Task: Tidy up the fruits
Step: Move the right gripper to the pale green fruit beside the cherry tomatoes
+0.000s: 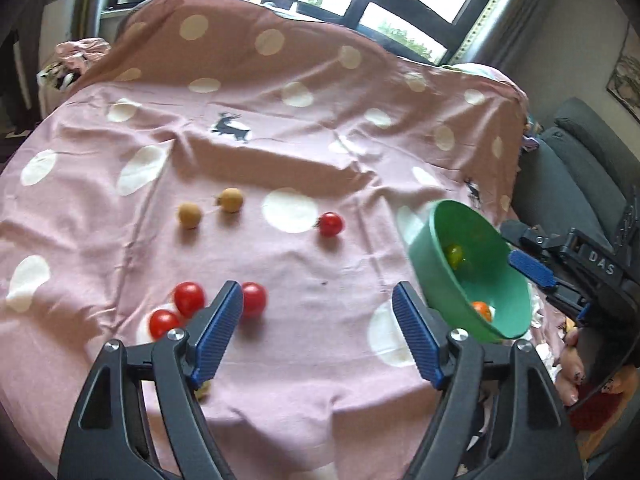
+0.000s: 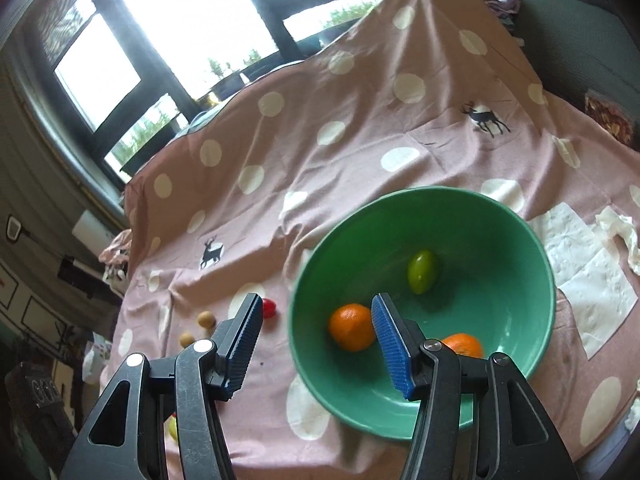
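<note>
1. The left tongs (image 1: pixel 318 334) stand wide open with nothing between the blue pads, hanging low over the pink dotted cloth (image 1: pixel 280 160) that covers the tabletop.
2. Just beside the left pad (image 1: pixel 218 330) lie three red tomatoes: one (image 1: pixel 254 299) partly behind the pad tip, one (image 1: pixel 189 298) to its left, and one (image 1: pixel 163 323) nearer and further left. Whether the pad touches any of them cannot be told.
3. Farther off on the cloth sit two tan round fruits (image 1: pixel 190 215) (image 1: pixel 231 200) close together, and a fourth red tomato (image 1: pixel 331 224) alone to their right.
4. A small yellowish fruit (image 1: pixel 203 390) peeks out under the left tongs, mostly hidden.
5. The right tongs (image 2: pixel 318 340) are also wide open and grip nothing. They straddle the near left rim of the green bowl (image 2: pixel 520 308): the right pad (image 2: pixel 390 346) is inside or above the bowl, the left pad (image 2: pixel 244 344) outside it over the cloth.
6. In the left wrist view the bowl (image 1: pixel 436 264) looks tilted at the right edge of the cloth, with the right tongs (image 1: pixel 532 270) at its far right rim.
7. Inside the bowl lie an orange (image 2: pixel 352 326) just beside the right pad, a second orange (image 2: pixel 464 345) partly hidden behind the tongs, and a green oval fruit (image 2: pixel 422 277) farther back.
8. To the right of the bowl lie white paper napkins (image 2: pixel 576 276).
</note>
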A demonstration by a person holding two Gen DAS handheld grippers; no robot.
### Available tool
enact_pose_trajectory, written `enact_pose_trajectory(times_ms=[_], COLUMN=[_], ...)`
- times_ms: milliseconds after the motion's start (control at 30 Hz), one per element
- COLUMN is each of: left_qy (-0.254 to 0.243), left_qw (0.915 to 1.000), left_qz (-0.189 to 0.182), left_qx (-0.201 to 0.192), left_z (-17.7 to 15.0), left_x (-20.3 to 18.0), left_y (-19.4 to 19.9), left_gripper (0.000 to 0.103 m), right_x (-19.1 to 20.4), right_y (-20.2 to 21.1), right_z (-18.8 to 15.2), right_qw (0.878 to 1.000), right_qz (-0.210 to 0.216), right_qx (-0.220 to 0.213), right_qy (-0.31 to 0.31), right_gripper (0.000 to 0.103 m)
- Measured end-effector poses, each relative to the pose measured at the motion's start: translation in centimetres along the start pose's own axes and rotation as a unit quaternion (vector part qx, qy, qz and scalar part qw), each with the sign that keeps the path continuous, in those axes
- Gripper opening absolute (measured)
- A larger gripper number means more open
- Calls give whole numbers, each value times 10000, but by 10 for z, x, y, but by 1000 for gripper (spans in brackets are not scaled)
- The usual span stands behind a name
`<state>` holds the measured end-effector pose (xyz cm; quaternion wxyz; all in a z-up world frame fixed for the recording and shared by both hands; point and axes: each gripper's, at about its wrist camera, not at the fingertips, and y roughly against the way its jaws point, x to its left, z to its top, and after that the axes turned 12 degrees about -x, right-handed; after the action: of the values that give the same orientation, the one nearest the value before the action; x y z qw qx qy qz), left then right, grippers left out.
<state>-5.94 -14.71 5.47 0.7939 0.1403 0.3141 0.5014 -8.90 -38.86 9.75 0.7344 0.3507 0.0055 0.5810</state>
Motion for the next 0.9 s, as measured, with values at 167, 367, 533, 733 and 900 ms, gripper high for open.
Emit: enact_pose_trajectory(times_ms=[167,367,533,733,900], left_qy=[169,367,688,958,1210], left_qw=[9996,9984,9956,9928,9889], left_qz=[151,375,581,673,828], left_qx=[-185,-233,-255,-243,-245], left_z=[-1,3,6,8,9], left_x=[36,71,94,109,124], left_y=[15,18,21,24,26], left_gripper=[78,77,77,75,76], right_x=[37,70,95,126,141], right_y=[-14,-32,-48,-65,-76], right_z=[-15,-37,-58,-91,-116], right_qw=[9980,9921,9838,9638,9439], right_qz=[194,388,721,1364,1782], right_qx=[265,671,1154,1888,2481], right_qy=[544,986,1169,1294,1257], right_gripper=[58,58,58,58,58])
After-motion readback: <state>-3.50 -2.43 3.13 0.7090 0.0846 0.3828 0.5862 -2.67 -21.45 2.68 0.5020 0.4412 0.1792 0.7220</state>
